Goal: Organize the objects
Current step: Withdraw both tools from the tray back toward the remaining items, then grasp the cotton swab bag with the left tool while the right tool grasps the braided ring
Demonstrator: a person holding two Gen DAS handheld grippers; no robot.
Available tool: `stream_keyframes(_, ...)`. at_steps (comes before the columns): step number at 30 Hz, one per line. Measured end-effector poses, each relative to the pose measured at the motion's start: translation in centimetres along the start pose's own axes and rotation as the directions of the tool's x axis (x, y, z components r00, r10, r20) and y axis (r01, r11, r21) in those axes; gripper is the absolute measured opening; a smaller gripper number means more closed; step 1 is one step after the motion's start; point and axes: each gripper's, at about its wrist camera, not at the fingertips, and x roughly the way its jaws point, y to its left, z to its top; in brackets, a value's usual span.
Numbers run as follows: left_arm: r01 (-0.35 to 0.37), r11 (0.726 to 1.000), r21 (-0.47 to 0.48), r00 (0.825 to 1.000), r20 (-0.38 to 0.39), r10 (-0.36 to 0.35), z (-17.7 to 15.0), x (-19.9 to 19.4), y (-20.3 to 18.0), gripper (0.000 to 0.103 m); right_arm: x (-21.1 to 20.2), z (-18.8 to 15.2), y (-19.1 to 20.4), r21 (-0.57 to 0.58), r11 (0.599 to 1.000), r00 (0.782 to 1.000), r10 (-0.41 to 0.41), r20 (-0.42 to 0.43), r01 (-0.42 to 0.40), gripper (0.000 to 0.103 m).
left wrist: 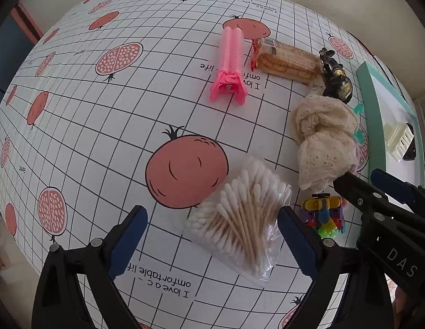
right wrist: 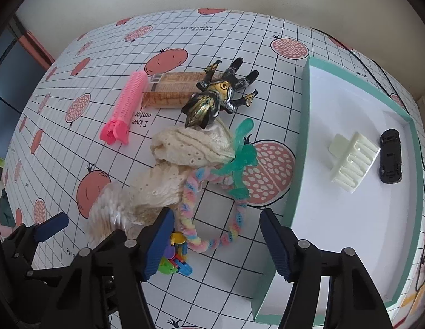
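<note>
Right wrist view alone shows pastel rope ring [right wrist: 189,205] on bench [right wrist: 239,44], just beside teal box [right wrist: 297,164] (comb, toy car inside). Left gripper [left wrist: 212,235] wide open, empty, straddling cotton swab bag [left wrist: 239,219]. Right gripper [right wrist: 216,235] wide open, empty, low over rope ring.

My left camera looks forward and down along its fingers, close over the table [left wrist: 102,126], with the cotton swab bag [left wrist: 239,219] nearest. My right camera sits further right, facing the teal tray [right wrist: 294,192]. Both views share the cream lace cloth [left wrist: 324,137], pink hair roller [left wrist: 230,63], biscuit pack [left wrist: 286,60] and dark figurine [left wrist: 335,76].
</note>
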Motion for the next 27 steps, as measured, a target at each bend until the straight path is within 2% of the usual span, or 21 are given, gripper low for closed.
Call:
stream_keyframes(15, 0.004, 1.0, -0.004, 1.0, -0.014, -0.004, -0.1, 0.8, -1.0, 0.095, 0.9, 0.1, -0.4, 0.015, 0.999, 0.999, 0.036, -0.014, -0.036, 0.043)
stream_keyframes(18, 0.026, 1.0, -0.011, 0.999, -0.022, -0.026, -0.2, 0.8, -1.0, 0.091, 0.7, 0.0, -0.4, 0.016, 0.998, 0.998, 0.062, -0.011, -0.062, 0.036)
stream_keyframes(24, 0.087, 0.996, -0.032, 0.996, -0.023, -0.088, -0.3, 0.6, -0.9, 0.072, 0.3, 0.0, -0.6, 0.017, 0.996, 0.996, 0.085, -0.008, -0.085, 0.021)
stream_keyframes(27, 0.092, 0.995, -0.028, 0.996, -0.018, -0.092, -0.4, 0.4, -1.0, 0.067, -0.3, -0.1, -0.9, 0.014, 0.995, 0.995, 0.097, 0.001, -0.097, 0.015)
